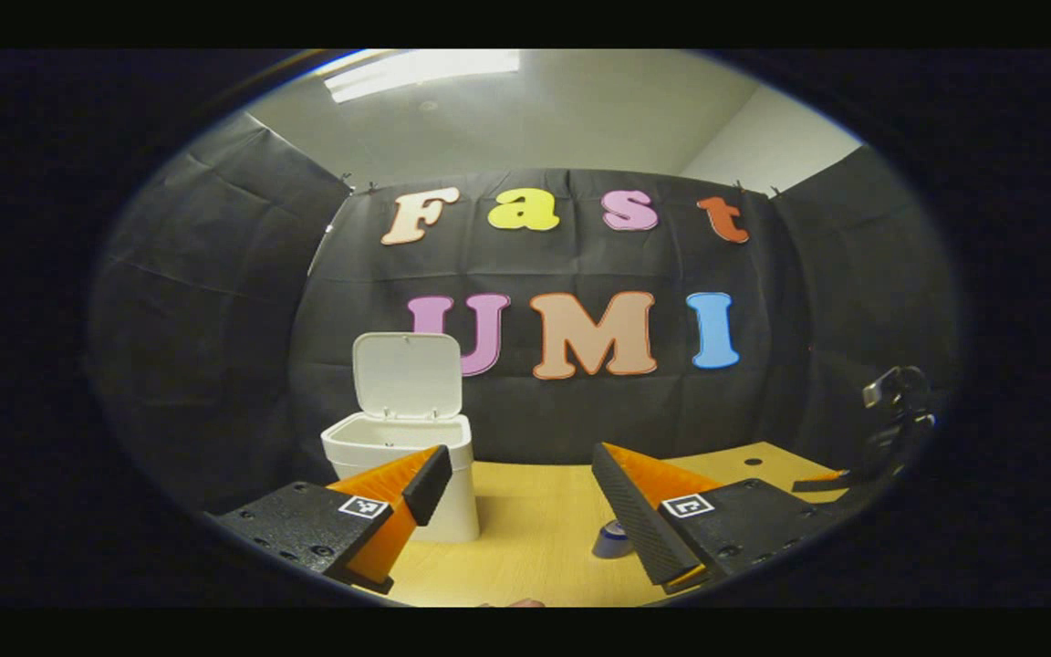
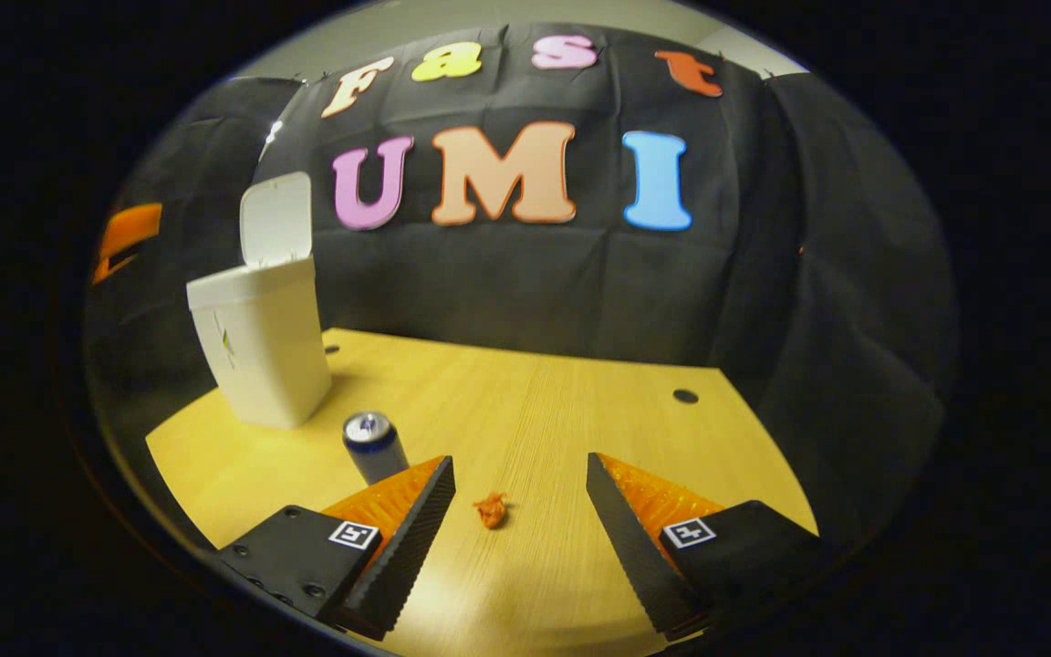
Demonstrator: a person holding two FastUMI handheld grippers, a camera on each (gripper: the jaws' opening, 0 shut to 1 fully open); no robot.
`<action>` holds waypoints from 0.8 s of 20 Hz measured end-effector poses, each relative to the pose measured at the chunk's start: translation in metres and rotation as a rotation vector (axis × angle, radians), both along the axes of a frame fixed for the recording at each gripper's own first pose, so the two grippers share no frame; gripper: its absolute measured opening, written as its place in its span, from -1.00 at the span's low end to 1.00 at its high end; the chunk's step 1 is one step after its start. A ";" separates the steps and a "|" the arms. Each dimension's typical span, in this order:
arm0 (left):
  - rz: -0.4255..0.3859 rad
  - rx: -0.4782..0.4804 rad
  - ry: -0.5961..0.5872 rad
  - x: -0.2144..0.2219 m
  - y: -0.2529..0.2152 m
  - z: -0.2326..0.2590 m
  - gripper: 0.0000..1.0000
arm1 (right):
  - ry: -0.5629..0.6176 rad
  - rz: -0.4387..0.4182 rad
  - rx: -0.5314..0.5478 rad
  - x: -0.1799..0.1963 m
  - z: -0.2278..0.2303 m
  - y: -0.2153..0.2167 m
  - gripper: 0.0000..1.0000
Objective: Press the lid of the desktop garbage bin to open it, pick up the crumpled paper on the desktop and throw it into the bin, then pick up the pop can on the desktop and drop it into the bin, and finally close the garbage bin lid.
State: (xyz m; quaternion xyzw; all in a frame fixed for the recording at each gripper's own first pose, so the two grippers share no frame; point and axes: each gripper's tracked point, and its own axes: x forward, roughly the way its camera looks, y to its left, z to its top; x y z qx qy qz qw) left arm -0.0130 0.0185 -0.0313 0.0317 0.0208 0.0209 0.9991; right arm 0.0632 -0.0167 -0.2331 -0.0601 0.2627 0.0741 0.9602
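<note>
Right gripper [image 2: 520, 511]: your fingers stand wide apart and empty, low over the table [image 2: 580, 411], already straddling the line to the paper.
Crumpled paper [image 2: 491, 509]: it lies on the bare wood just ahead, between your fingers and a little toward one side; centre on it, come straight down, and close gently so it doesn't skid out.
Can [image 2: 374, 445]: upright, near that same side of the paper; keep that finger off it as you close.
Left gripper [image 1: 518, 497]: also spread and empty, low near the bin; hold it out of the way.
Bin [image 2: 261, 347]: lid [image 2: 276, 219] stands open, ready; carry the paper well over the rim before you release.
</note>
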 end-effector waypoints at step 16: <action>0.123 0.116 0.153 -0.026 -0.021 -0.038 0.82 | 0.207 0.157 -0.006 0.071 -0.128 0.030 -0.03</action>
